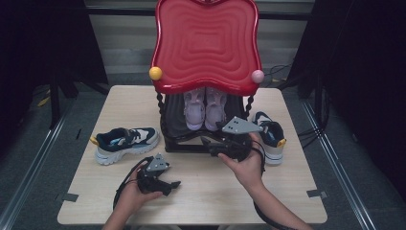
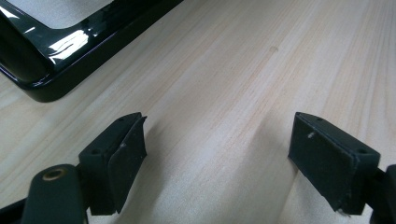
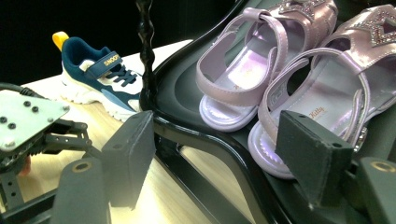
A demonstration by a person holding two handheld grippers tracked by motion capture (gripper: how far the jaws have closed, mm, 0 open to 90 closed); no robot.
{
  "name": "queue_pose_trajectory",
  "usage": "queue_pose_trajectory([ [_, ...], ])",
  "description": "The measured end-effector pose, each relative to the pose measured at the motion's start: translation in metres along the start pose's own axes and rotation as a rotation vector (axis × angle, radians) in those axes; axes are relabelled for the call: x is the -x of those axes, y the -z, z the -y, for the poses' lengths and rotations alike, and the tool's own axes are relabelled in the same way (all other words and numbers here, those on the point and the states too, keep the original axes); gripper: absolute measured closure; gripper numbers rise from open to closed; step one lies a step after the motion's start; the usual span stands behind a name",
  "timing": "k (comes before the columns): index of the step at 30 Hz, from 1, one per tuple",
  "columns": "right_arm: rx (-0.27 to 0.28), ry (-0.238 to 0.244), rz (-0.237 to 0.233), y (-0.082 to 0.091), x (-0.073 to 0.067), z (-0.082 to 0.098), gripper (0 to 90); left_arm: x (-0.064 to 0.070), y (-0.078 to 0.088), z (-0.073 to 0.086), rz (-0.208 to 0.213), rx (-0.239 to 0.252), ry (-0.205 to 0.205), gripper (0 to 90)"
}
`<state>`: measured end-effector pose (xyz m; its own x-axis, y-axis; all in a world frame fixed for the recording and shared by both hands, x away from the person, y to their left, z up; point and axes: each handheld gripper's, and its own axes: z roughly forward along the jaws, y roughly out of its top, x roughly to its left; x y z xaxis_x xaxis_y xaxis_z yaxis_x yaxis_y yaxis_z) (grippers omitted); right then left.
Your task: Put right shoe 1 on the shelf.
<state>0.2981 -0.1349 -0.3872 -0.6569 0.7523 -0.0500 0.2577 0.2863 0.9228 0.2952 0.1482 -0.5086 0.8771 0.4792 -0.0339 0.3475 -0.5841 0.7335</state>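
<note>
A pair of lilac sandals (image 1: 205, 109) stands side by side on the black lower shelf (image 1: 178, 125) of a rack with a red wavy top (image 1: 206, 43). My right gripper (image 1: 209, 146) is at the shelf's front edge, open, with its jaws aimed at the sandals. In the right gripper view the sandals (image 3: 243, 79) lie just beyond the right gripper (image 3: 219, 140), and nothing sits between its pads. My left gripper (image 1: 173, 184) rests low over the table near the front, open. In the left gripper view the left gripper (image 2: 217, 149) has only bare wood between its jaws.
One navy and white sneaker (image 1: 125, 143) lies on the table left of the rack, seen again (image 3: 100, 74) in the right gripper view. A second sneaker (image 1: 270, 134) lies to the rack's right. The rack's black base (image 2: 51, 65) is just ahead of my left gripper. The wooden table (image 1: 210, 201) is bordered by dark floor.
</note>
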Motion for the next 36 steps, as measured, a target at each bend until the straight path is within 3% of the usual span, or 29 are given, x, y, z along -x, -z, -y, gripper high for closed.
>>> queue_pose_trajectory([
  [12,-0.034,0.013,-0.063,0.008,0.004,0.017,21.5,0.0,0.0,0.0,-0.001,0.0,-0.002,18.0],
  [36,-0.111,0.015,-0.143,0.017,0.01,0.055,17.2,0.0,0.0,0.0,-0.001,0.0,-0.001,18.0],
])
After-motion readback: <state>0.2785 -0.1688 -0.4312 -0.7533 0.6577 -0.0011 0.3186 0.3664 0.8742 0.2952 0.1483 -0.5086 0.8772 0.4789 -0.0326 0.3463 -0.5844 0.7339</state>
